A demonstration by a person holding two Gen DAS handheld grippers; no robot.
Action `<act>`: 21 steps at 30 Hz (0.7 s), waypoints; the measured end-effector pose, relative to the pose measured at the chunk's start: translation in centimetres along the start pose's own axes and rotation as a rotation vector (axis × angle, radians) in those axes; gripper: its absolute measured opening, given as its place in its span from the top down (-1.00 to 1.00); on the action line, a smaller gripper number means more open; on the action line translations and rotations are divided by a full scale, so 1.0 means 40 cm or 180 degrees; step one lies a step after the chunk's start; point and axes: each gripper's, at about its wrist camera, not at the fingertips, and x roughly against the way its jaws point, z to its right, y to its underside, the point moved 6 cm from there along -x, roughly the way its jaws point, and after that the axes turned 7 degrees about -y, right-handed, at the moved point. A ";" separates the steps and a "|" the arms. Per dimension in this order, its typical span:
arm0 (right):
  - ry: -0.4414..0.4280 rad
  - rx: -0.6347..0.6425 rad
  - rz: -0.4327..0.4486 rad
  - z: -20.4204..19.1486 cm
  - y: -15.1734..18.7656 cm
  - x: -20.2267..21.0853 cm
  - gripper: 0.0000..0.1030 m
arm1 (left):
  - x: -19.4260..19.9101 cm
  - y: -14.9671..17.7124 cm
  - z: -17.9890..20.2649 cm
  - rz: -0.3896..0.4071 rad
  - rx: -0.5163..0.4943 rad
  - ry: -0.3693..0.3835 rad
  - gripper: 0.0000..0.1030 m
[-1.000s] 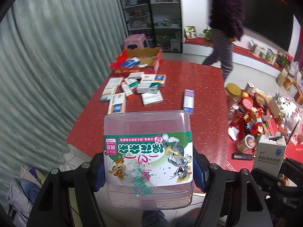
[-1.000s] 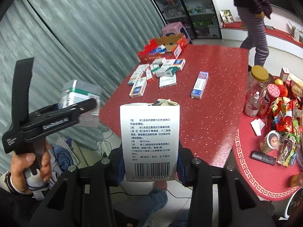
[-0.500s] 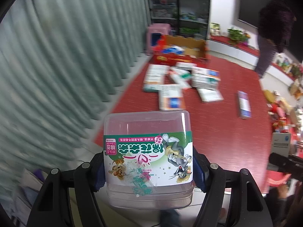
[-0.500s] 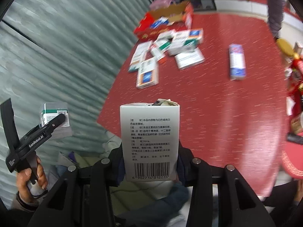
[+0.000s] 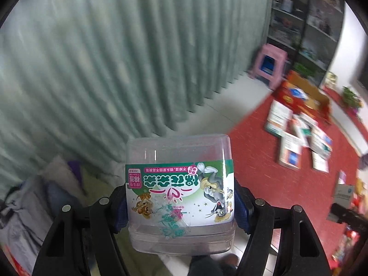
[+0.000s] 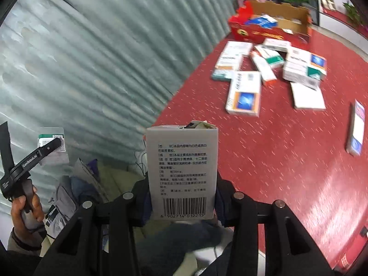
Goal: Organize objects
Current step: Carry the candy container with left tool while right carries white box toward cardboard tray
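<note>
My left gripper (image 5: 180,207) is shut on a clear plastic tub (image 5: 179,168) with a green cartoon label, held off the table's near left corner, over the floor. That gripper and tub also show at the far left of the right wrist view (image 6: 51,145). My right gripper (image 6: 182,197) is shut on a white medicine box (image 6: 182,172) with a barcode, held above the near left edge of the red table (image 6: 276,161). Several medicine boxes (image 6: 245,92) lie scattered on the table in front of an open red cardboard box (image 6: 269,26).
A green curtain (image 5: 115,57) runs along the left. A pink stool (image 5: 270,65) and shelves stand behind the table. Clothes and bags (image 6: 73,191) lie on the floor at lower left. A single long box (image 6: 357,128) lies at the table's right.
Both grippers have swung left and back with their loads. The left view now faces the curtain, with the table pushed to the right. The person walking at the back is out of view.
</note>
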 end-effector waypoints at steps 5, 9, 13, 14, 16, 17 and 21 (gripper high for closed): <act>0.0089 0.0051 0.0072 -0.062 -0.076 -0.088 0.18 | -0.090 -0.089 -0.082 0.0027 0.0193 0.0072 -0.48; 0.0205 -0.0267 0.0272 -0.102 -0.140 -0.191 0.18 | -0.211 -0.225 -0.118 0.0135 -0.0091 0.0240 -0.48; 0.0194 -0.0771 0.0392 -0.174 -0.184 -0.292 0.18 | -0.306 -0.350 -0.138 0.0242 -0.0649 0.0382 -0.48; 0.0189 -0.0847 0.0431 -0.198 -0.194 -0.309 0.18 | -0.328 -0.380 -0.140 0.0266 -0.0797 0.0435 -0.48; 0.0211 -0.0969 0.0503 -0.231 -0.209 -0.329 0.18 | -0.375 -0.441 -0.128 0.0291 -0.1103 0.0506 -0.48; 0.0230 -0.1036 0.0528 -0.243 -0.214 -0.335 0.18 | -0.393 -0.469 -0.115 0.0306 -0.1216 0.0555 -0.48; 0.0476 -0.1097 0.0721 -0.242 -0.238 -0.325 0.18 | -0.430 -0.570 -0.022 0.0397 -0.1480 0.0799 -0.48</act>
